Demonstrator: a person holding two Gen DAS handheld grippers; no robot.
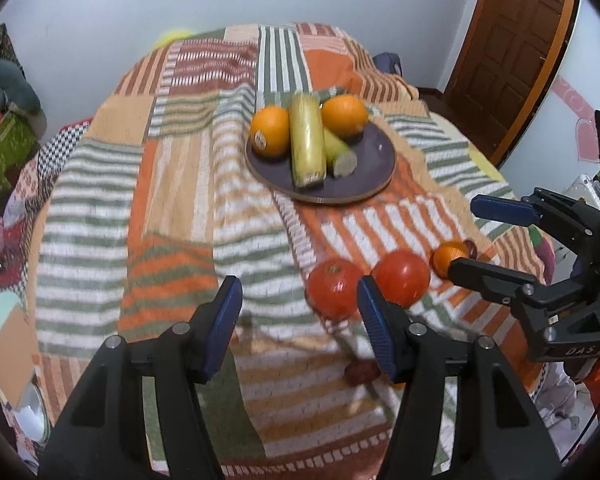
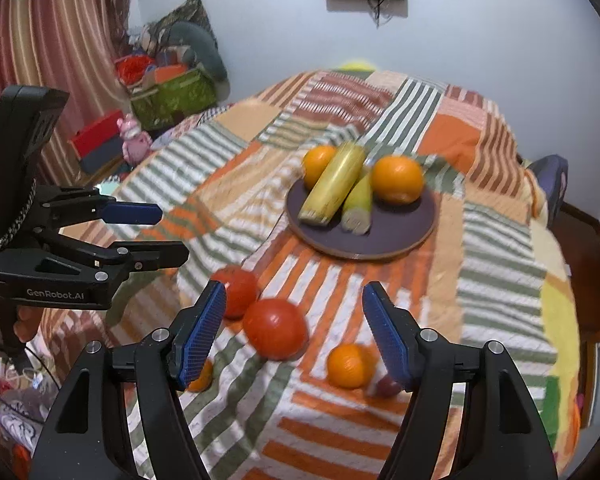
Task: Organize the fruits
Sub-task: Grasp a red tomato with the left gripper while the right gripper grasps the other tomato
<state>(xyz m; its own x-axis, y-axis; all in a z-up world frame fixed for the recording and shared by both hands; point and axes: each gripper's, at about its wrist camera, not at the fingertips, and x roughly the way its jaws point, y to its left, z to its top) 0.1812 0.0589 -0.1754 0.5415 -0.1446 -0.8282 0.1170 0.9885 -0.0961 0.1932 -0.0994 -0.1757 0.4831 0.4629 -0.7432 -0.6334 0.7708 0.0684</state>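
Tomatoes (image 2: 275, 328) near plate (image 2: 396, 240), hand-held grippers (image 2: 294, 332) seemingly empty

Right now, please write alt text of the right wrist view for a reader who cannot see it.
The open right claw hovers over a striped patchwork blanket, near two red tomatoes and a small orange citrus fruit. Behind, a round dark plate holds two oranges and two corn cobs. The open left claw is at left.

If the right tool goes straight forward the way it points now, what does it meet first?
Probably the small orange on the blanket, which lies between the open fingers of the right tool. The big tomato sits slightly left. Depth is uncertain.
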